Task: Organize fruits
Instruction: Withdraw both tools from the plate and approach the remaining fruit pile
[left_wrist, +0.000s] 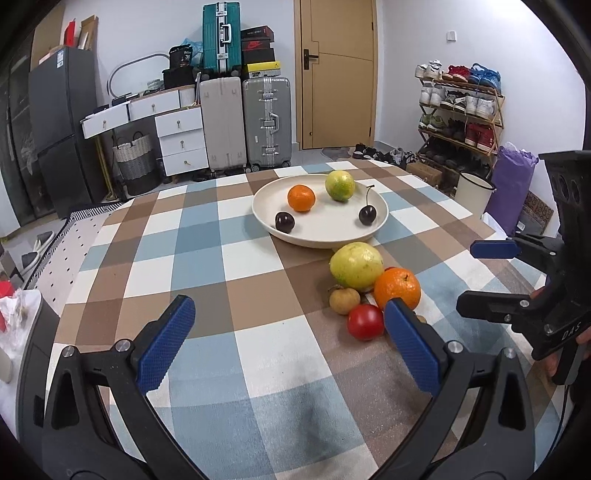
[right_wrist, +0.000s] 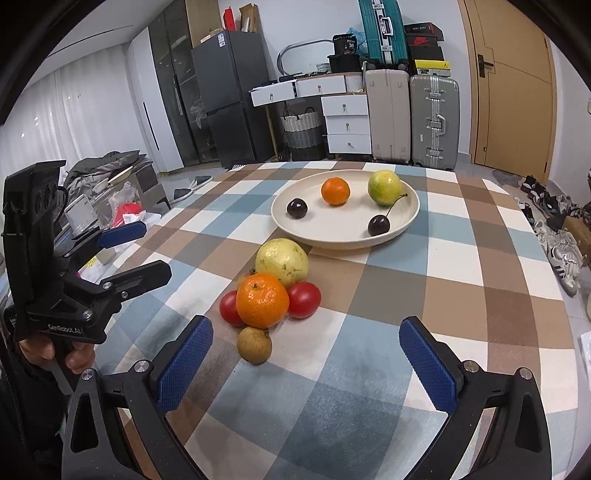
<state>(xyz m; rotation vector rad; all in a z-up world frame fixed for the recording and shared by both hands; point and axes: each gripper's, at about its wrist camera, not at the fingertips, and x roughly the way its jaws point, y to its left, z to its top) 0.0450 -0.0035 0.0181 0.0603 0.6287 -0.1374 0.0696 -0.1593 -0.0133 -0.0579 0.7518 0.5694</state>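
Covering the table, a checked cloth (right_wrist: 424, 295) carries a plate (right_wrist: 332, 236) holding four fruits. Just before it huddle five: one guava (right_wrist: 282, 260), one orange (right_wrist: 262, 301), two tomatoes (right_wrist: 303, 300), probably one longan (right_wrist: 254, 345). Nearest, just left of centre, waits the right gripper (right_wrist: 306, 363), spread wide and empty; likewise the left gripper (left_wrist: 288, 345).

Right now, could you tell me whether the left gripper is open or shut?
Open: the left gripper has its blue pads spread wide apart, holding nothing above the checked tablecloth.
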